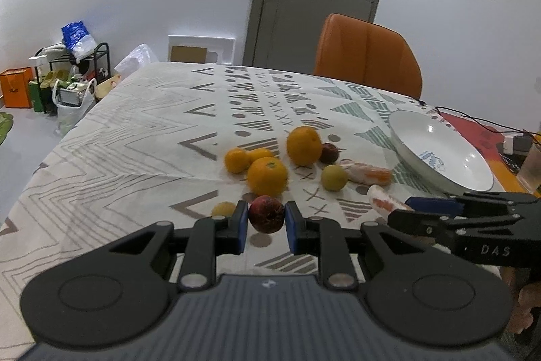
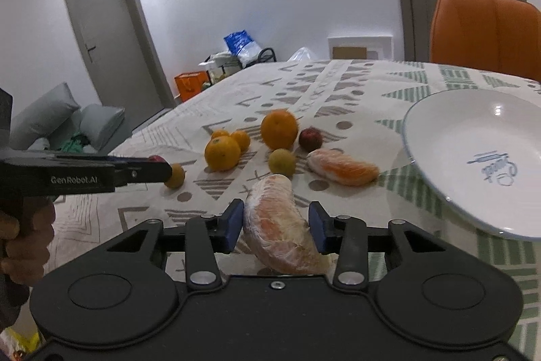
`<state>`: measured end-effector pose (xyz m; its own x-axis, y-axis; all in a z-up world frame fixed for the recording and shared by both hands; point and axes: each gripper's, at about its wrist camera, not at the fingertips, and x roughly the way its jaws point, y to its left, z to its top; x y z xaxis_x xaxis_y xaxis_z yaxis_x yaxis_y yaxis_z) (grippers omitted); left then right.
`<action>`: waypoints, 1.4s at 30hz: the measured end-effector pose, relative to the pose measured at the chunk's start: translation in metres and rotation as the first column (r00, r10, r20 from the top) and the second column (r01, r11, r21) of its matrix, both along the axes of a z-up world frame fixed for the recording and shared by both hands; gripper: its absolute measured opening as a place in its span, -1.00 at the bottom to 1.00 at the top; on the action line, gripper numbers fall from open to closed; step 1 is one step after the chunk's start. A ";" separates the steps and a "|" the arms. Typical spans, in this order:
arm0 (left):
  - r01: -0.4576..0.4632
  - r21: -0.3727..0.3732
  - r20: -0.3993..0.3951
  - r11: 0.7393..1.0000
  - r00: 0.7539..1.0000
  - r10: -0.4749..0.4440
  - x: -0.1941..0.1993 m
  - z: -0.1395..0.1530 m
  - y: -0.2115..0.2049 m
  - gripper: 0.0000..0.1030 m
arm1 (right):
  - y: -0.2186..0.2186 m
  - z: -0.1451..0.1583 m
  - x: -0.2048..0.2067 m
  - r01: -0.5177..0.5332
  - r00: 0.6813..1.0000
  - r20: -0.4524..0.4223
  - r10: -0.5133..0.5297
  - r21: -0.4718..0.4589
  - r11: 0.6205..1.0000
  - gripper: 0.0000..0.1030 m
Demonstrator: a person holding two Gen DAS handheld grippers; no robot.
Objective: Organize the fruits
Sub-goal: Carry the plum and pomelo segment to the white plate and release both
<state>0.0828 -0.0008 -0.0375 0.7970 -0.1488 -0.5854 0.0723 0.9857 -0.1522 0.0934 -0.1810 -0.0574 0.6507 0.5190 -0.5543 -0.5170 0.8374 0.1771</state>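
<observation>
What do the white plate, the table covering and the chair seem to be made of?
Plate: likely glazed ceramic; glossy highlights, printed blue mark.
Table covering: woven cloth, matte, with creases.
Chair: smooth orange upholstery, perhaps leather or imitation; stitched seams, soft sheen.
</observation>
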 end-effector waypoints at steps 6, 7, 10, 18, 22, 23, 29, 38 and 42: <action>0.042 0.005 0.004 0.999 0.999 -0.042 0.009 0.002 -0.016 -0.58 | -0.017 0.009 -0.003 0.054 0.998 0.028 -0.055 0.021 0.998 -0.23; 0.050 0.007 0.004 0.999 0.999 -0.050 0.010 0.003 -0.020 -0.58 | -0.021 0.011 -0.004 0.064 0.997 0.034 -0.065 0.024 0.998 -0.23; 0.073 0.016 0.010 0.997 0.997 -0.073 0.014 0.005 -0.030 -0.58 | -0.032 0.016 -0.005 0.091 0.994 0.053 -0.093 0.034 0.995 -0.23; 0.111 0.031 0.042 0.993 0.993 -0.113 0.023 0.015 -0.053 -0.58 | -0.062 0.024 -0.003 0.153 0.984 0.084 -0.155 0.034 0.988 -0.23; 0.132 0.042 0.051 0.990 0.990 -0.134 0.031 0.019 -0.065 -0.58 | -0.074 0.026 -0.004 0.188 0.977 0.093 -0.191 0.038 0.981 -0.23; 0.138 0.044 0.054 0.989 0.989 -0.140 0.033 0.019 -0.069 -0.58 | -0.077 0.027 -0.004 0.198 0.975 0.095 -0.201 0.040 0.979 -0.23; 0.165 0.048 0.064 0.985 0.984 -0.167 0.045 0.022 -0.088 -0.58 | -0.095 0.027 -0.001 0.259 0.960 0.098 -0.263 0.051 0.965 -0.23; 0.194 0.050 0.062 0.980 0.979 -0.197 0.064 0.022 -0.117 -0.58 | -0.117 0.024 0.008 0.331 0.937 0.100 -0.335 0.058 0.942 -0.23; 0.206 0.054 0.057 0.977 0.976 -0.209 0.073 0.020 -0.129 -0.58 | -0.123 0.022 0.012 0.354 0.928 0.104 -0.357 0.049 0.934 -0.23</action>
